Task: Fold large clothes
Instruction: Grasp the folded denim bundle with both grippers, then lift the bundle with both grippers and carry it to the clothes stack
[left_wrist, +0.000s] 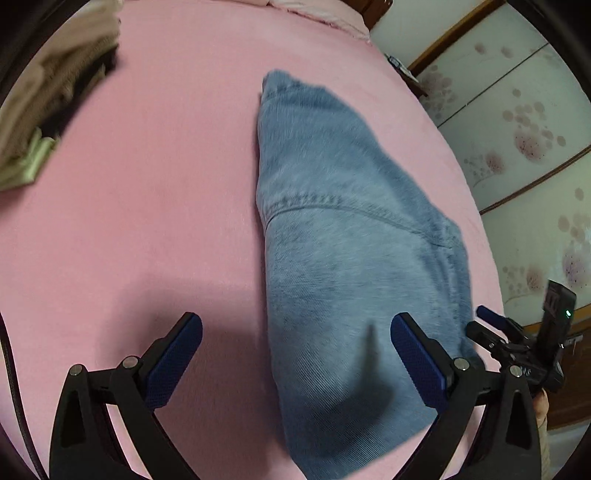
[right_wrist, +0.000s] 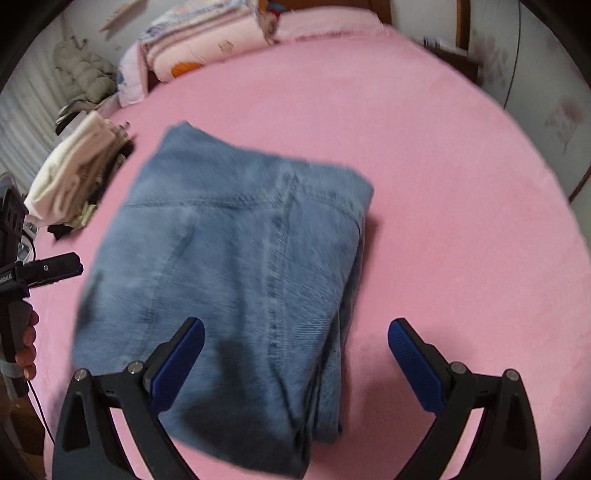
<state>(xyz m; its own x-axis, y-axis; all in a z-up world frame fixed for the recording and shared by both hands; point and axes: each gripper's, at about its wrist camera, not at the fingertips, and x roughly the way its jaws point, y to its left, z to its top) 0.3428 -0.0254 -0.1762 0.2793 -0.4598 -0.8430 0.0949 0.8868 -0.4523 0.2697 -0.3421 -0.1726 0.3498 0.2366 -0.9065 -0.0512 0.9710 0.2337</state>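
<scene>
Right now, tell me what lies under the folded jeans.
The folded jeans rest directly on the pink bedsheet, which shows all around them. Several denim layers are stacked at their right edge. Anything between those layers or beneath the bundle is covered. Neither gripper holds them.

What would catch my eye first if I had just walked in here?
A folded bundle of blue jeans lying mid-bed on a bright pink sheet. Both grippers, left and right, hang open above it, holding nothing. A stack of folded pale clothes sits at the bed's left edge.
</scene>
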